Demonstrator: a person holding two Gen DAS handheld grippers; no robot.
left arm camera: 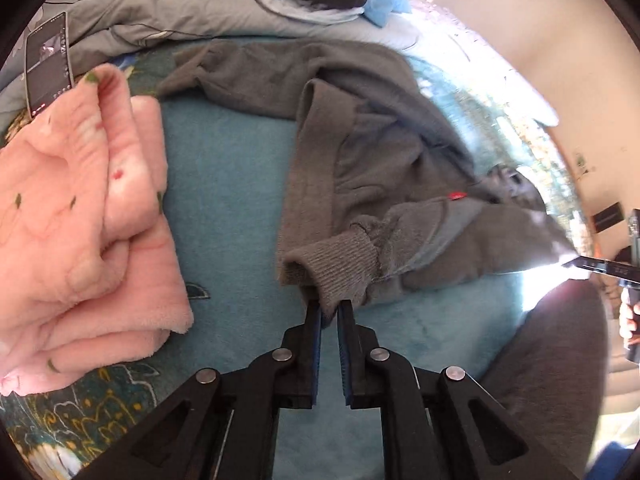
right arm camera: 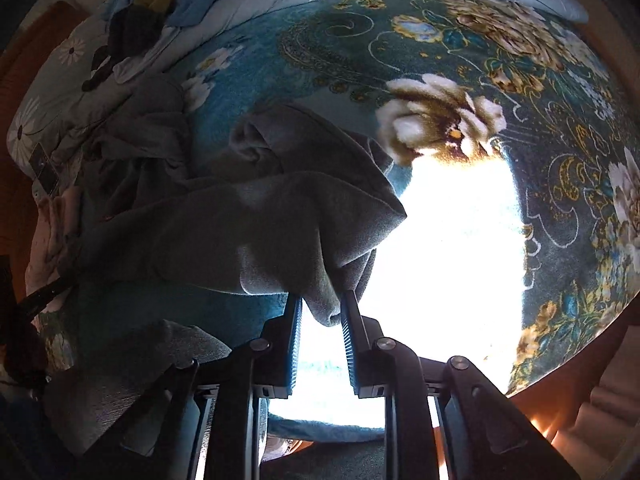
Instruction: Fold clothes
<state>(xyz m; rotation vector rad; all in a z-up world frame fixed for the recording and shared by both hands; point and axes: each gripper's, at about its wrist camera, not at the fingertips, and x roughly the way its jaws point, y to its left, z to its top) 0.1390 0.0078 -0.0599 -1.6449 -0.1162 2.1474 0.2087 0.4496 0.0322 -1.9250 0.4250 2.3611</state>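
Folding step in hand, item: grey sweatshirt (left arm camera: 372,152), crumpled on teal floral blanket (left arm camera: 224,200), centre to 2 o'clock. Left gripper (left arm camera: 329,312) clamps ribbed cuff (left arm camera: 340,264); right gripper (right arm camera: 320,312) pinches a lifted fabric edge. Pink garment (left arm camera: 80,220), 9 o'clock, appears folded. Next move likely calls for spreading it flat.

Left wrist view: set low behind its jaws, facing forward and down, close over the grey sweater (left arm camera: 384,152) ahead of the jaw tips. Right wrist view: likewise behind its jaws, close above the teal floral blanket (right arm camera: 440,60). Shared by both: sweater, blanket, phone (left arm camera: 48,64) far ahead.
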